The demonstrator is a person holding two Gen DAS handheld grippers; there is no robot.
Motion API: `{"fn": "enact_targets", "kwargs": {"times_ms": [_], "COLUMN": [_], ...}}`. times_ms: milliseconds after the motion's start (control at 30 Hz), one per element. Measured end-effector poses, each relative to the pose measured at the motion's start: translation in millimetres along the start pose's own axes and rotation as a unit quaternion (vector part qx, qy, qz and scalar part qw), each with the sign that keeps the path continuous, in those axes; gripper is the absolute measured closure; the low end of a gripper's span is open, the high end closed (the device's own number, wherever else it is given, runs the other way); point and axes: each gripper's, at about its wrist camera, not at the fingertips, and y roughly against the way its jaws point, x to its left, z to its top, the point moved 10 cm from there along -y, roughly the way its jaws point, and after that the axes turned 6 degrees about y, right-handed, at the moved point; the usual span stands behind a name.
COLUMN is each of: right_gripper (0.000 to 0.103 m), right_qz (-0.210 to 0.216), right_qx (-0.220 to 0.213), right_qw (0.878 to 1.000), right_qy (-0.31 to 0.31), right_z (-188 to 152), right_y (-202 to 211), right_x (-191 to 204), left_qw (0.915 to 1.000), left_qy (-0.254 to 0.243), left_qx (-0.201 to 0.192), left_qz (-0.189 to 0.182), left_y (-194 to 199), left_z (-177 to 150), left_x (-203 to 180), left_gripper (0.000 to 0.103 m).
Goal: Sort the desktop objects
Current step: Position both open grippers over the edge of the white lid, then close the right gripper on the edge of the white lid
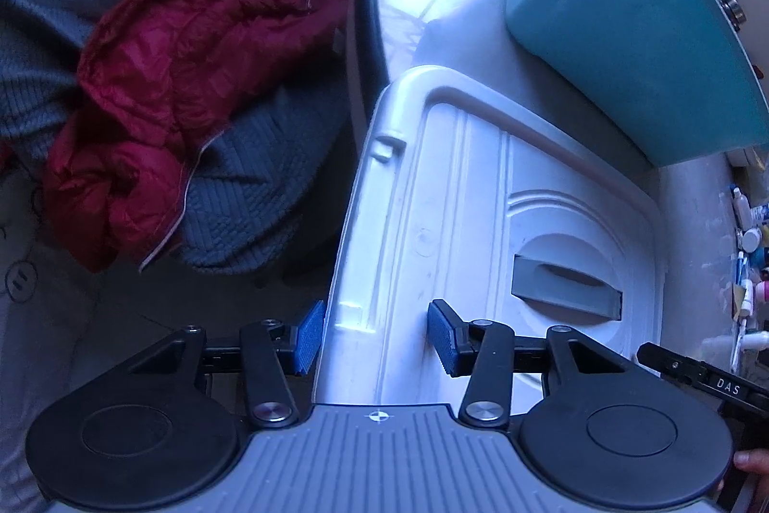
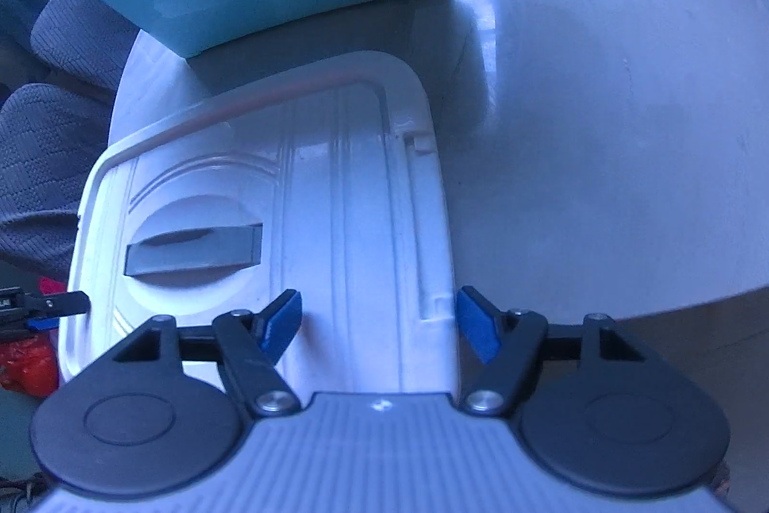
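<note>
White lid: we see it lying on a storage box on the pale table, just in front of the teal bin; its grey recessed handle sits mid-panel.
Left edge: the left gripper straddles the lid's left rim, one blue pad outside the edge, the other on top of the lid.
Left tongs: about half open; we cannot tell if the pads press the rim yet (a sliver of gap seems to remain).
Right edge: the right gripper straddles the opposite rim, beside the moulded latch slot.
Right tongs: wide, with daylight on both sides of the rim, so nothing is held.
Step, as we judge it: gripping both short edges to lift the lid.
Doing it well: we close both sides evenly, seat the pads squarely on the rim, then raise it level so neither side slips.
Risk: the glossy plastic may slide out of a shallow pinch.
</note>
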Motion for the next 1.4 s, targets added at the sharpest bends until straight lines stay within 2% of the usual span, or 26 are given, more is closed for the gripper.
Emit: {"fn": "enact_targets", "kwargs": {"times_ms": [133,333,700,933,1200,1300,1400], "right_gripper": [0.028,0.028,0.028,0.027,0.027,0.033,0.040], "right_qz": [0.000,-0.011,0.001,0.052,0.107,0.134,0.155], "right_qx": [0.002,0.011,0.025,0.026,0.018,0.016,0.010], "right_qw": [0.999,0.999,0.999,0.993,0.986,0.983,0.979], "right_qy": [-0.032,-0.030,-0.038,-0.104,-0.123,-0.128,-0.135], "right_z": [-2.9,-15.5,-26.3,-31.7,-36.3,-36.9,-36.3], "right_y": [4.0,8.7,2.6,-9.8,-22.4,-25.3,-25.4], "right_x": [-4.7,-8.6,-8.0,-13.2,-9.9,-7.6,-6.3], "left_qw": [1.0000,0.9999,0.9999,0.9997,0.9977,0.9950,0.9948], "left_qy": [-0.004,-0.011,-0.011,-0.014,-0.044,-0.063,-0.061], "left_qx": [0.000,-0.003,-0.003,-0.002,-0.003,-0.008,-0.014], "left_qz": [0.003,0.007,0.010,0.017,0.052,0.077,0.081], "left_y": [-4.3,-4.7,-4.4,-5.4,-7.3,-8.1,-5.7], "left_z": [-3.7,-3.2,-4.6,-5.2,-6.3,-5.3,-2.3], "left_x": [-2.2,-5.5,-5.9,-5.9,-8.9,-8.9,-6.2], "left_gripper": [0.054,0.054,0.054,0.054,0.056,0.056,0.056]}}
